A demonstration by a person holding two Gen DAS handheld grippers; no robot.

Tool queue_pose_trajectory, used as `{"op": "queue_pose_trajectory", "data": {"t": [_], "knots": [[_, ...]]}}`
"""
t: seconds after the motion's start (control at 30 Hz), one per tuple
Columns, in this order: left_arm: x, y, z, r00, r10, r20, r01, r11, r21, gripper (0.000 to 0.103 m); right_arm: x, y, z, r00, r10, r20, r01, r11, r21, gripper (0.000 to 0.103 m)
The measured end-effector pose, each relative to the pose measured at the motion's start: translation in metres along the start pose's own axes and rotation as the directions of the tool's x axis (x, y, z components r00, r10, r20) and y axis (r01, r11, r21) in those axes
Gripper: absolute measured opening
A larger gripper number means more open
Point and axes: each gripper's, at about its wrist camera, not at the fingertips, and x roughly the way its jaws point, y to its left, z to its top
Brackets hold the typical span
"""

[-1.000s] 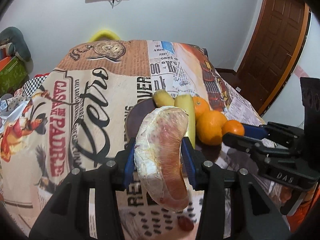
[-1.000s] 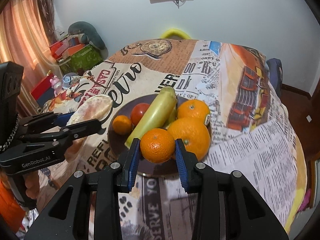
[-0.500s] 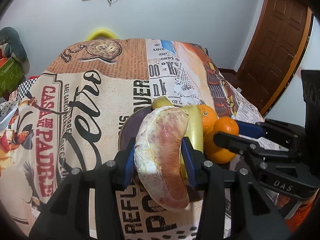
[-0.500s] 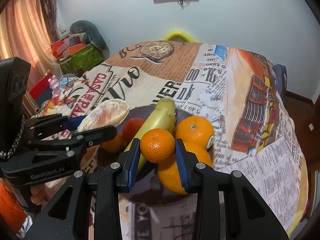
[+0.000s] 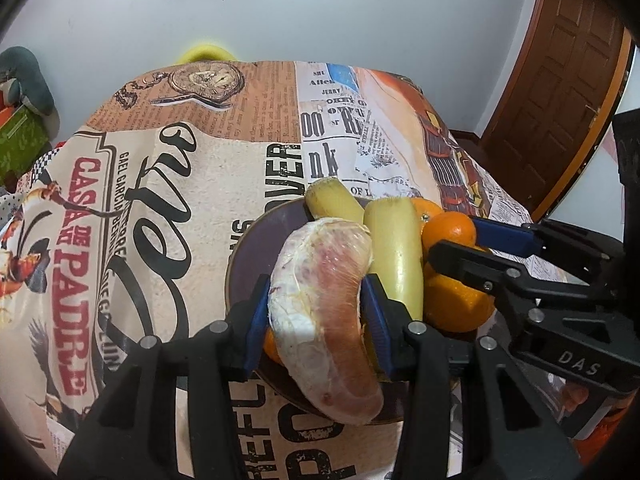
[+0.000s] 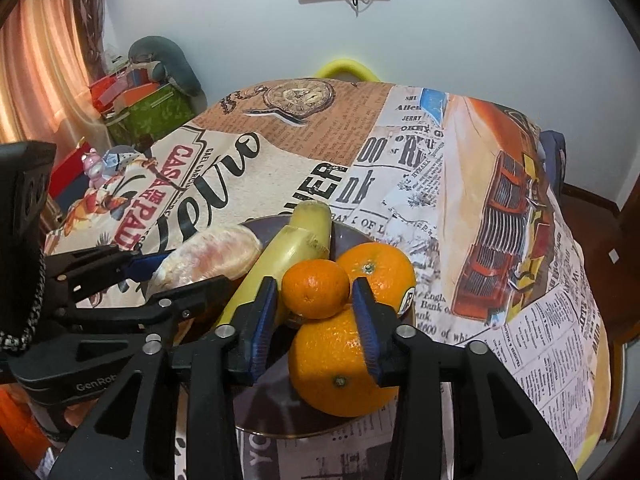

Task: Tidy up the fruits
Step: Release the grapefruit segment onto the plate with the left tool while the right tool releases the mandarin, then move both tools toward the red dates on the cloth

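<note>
My left gripper (image 5: 318, 304) is shut on a peeled, film-wrapped pomelo wedge (image 5: 324, 304) and holds it over the dark round plate (image 5: 244, 264). My right gripper (image 6: 316, 304) is shut on a small mandarin (image 6: 315, 288) and holds it above the plate (image 6: 280, 420). On the plate lie two yellow-green bananas (image 5: 396, 256), two big oranges (image 6: 332, 364) and a small orange partly hidden under the wedge. In the right wrist view the wedge (image 6: 208, 256) is at the left, in the left gripper. In the left wrist view the mandarin (image 5: 450, 230) is at the right.
The table wears a printed newspaper-pattern cloth (image 5: 168, 184). A yellow chair back (image 6: 346, 69) stands behind the far edge. Boxes and a grey plush (image 6: 160, 64) sit at the left by the curtain. A wooden door (image 5: 560, 80) is at the right.
Both grippers have moved forward over the plate, each carrying its fruit. The mandarin now hangs over the two big oranges, and the wedge over the plate's left side.
</note>
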Motion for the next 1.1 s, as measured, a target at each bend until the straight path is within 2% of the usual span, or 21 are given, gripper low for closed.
{"op": "queue_pose_trajectory", "data": {"t": [0.43,0.67,0.9,1.1], "knots": [[-0.024,-0.003,-0.006,1.0,0.013,0.0,-0.013,1.0,0.006,0.044,-0.026,-0.002,-0.01,1.0,-0.019,0.006,0.019,1.0,0.019,0.044],[-0.068,-0.008,-0.009,0.998,0.022,0.05,-0.022,1.0,0.014,0.044,-0.063,0.006,-0.015,0.999,-0.033,0.043,0.031,0.999,0.034,0.044],[-0.131,-0.017,-0.017,0.99,0.042,0.131,-0.047,0.998,0.031,0.046,-0.108,0.024,-0.022,0.994,-0.046,0.097,0.043,0.999,0.03,0.044],[-0.173,-0.024,-0.032,0.984,0.052,0.17,-0.06,0.997,0.045,0.047,-0.14,0.04,-0.038,0.99,-0.06,0.127,0.057,0.998,0.026,0.052]]}}
